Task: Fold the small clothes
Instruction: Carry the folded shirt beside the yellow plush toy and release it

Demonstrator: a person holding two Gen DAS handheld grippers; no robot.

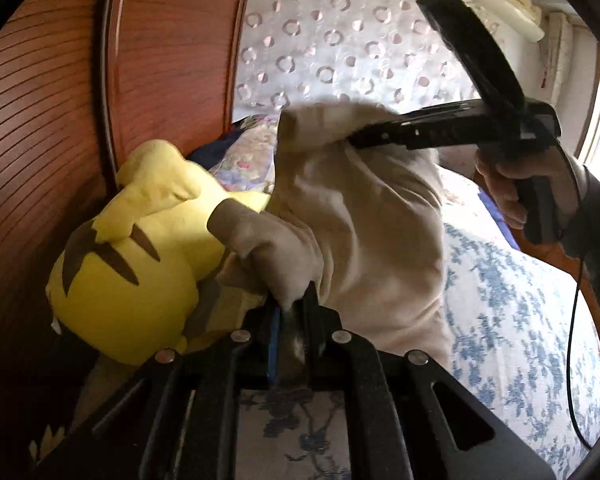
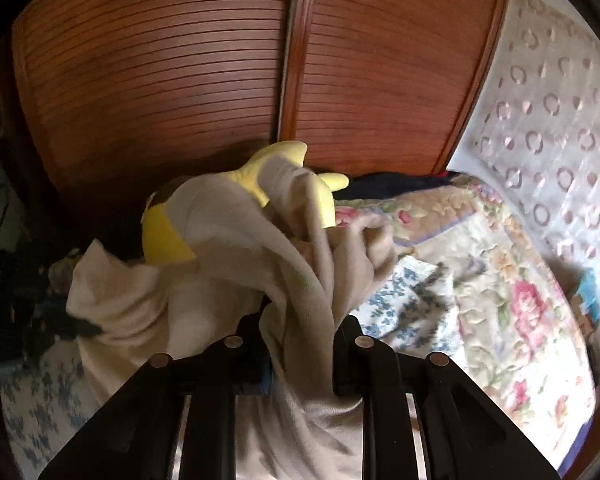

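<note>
So both grippers are working on one beige garment (image 1: 360, 216) above the bed. The left gripper (image 1: 292, 312) is clamping down tight on a bunched bit of the fabric, with the cloth pinched right between its fingers and fanning out upward from there. The right gripper (image 2: 300, 336) is sitting with its jaws partly apart and a thick fold of the same garment running through the gap; the cloth is hiding the pads, so I honestly cannot tell whether they are pressing on it or just framing it. In the left camera view you can see a hand (image 1: 516, 188) gripping the right tool's handle, with its fingers reaching into the top of the garment.

The garment is hanging crumpled between the two tools, partly draping in front of a yellow plush toy (image 1: 132, 264) (brown stripes on it) that is leaning by the wooden headboard (image 2: 180, 80). Under everything a blue floral sheet (image 1: 520, 320) is spreading out, and a flowery quilt (image 2: 500, 280) is lying over to the right in the right camera view.
</note>
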